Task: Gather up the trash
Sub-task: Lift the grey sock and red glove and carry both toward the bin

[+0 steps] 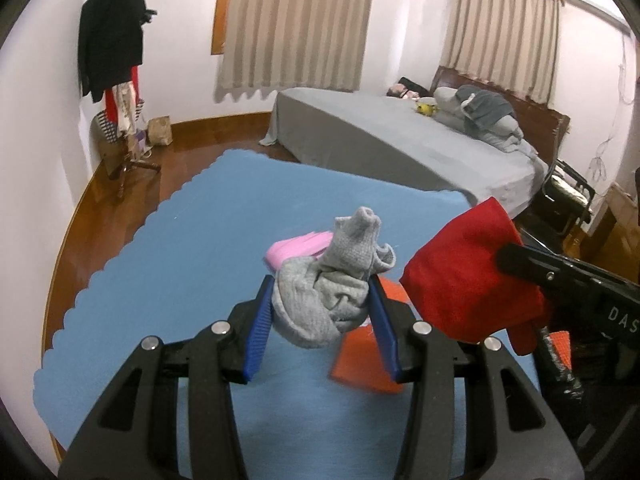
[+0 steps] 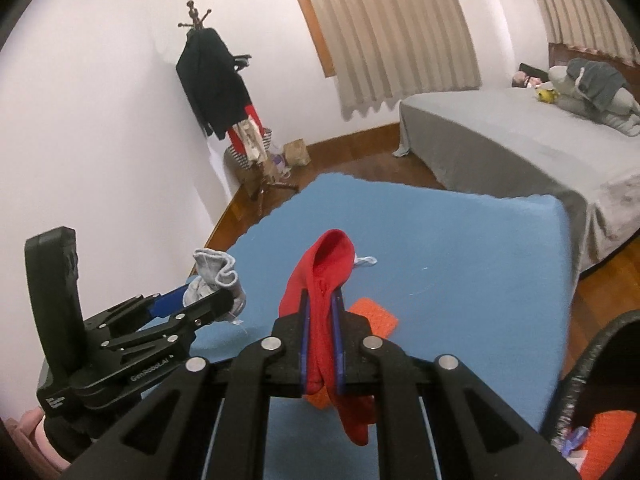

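Pinching a bunched grey sock (image 1: 320, 300) between its blue pads, the left gripper (image 1: 322, 322) is holding it clear above the blue mat (image 1: 168, 280); its jaws are standing partly apart, pressing on the wad from both sides; the sock's cuff is sticking up past the tips. The right gripper (image 2: 320, 344) is clamping a red sock (image 2: 322, 316), its jaws pressed nearly together on the cloth; one end is rising above the tips and the other is dangling below them. In the right wrist view the left gripper (image 2: 216, 300) is sitting to the left, its grey sock (image 2: 214, 276) bulging out between the fingers; in the left wrist view the red sock (image 1: 468, 276) is hanging to the right. Under the jaws an orange scrubbing pad (image 2: 374, 314) is lying on the mat; a pink item (image 1: 296, 248) is lying just beyond the grey sock; a small white scrap (image 2: 366, 261) is lying farther off. Beyond the mat are a wooden floor (image 1: 120, 200), a grey bed (image 1: 384, 136) at far right and a coat stand (image 2: 216, 92) at far left.
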The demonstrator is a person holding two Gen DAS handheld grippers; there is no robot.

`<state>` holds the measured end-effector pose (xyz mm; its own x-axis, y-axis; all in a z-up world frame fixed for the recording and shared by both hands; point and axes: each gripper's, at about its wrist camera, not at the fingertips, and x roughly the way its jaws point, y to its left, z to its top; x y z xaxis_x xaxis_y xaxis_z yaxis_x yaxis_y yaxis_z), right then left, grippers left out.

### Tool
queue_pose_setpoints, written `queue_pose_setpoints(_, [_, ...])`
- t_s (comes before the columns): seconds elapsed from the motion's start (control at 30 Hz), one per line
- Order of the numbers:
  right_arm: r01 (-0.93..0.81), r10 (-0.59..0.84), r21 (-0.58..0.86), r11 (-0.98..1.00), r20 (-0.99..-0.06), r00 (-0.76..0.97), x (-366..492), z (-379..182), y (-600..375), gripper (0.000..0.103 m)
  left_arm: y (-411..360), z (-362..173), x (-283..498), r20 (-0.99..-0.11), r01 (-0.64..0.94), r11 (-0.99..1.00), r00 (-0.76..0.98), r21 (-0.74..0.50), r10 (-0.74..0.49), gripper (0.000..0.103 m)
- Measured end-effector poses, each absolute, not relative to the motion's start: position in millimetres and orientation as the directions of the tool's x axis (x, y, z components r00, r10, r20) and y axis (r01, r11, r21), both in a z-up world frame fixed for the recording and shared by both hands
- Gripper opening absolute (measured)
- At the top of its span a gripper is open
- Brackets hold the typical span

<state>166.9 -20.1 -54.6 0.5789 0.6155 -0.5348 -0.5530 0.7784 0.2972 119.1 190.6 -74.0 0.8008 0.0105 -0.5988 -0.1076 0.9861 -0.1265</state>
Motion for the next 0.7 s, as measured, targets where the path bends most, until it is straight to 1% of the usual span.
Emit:
queue_pose_setpoints(0.27, [-0.488, 0.558, 0.280, 0.827, -0.519, 0.647, 151, -42, -73, 0.009, 145, -57, 117, -0.572, -0.021, 0.991, 0.818, -0.131, -0.058, 0.044])
queue_pose_setpoints(0.7, [-0.336, 0.416, 0.246, 0.909, -0.513, 0.750, 137, -26, -158, 0.009, 51, -40, 118, -0.542, 0.174, 0.975, 0.811, -0.137, -0.221, 0.044])
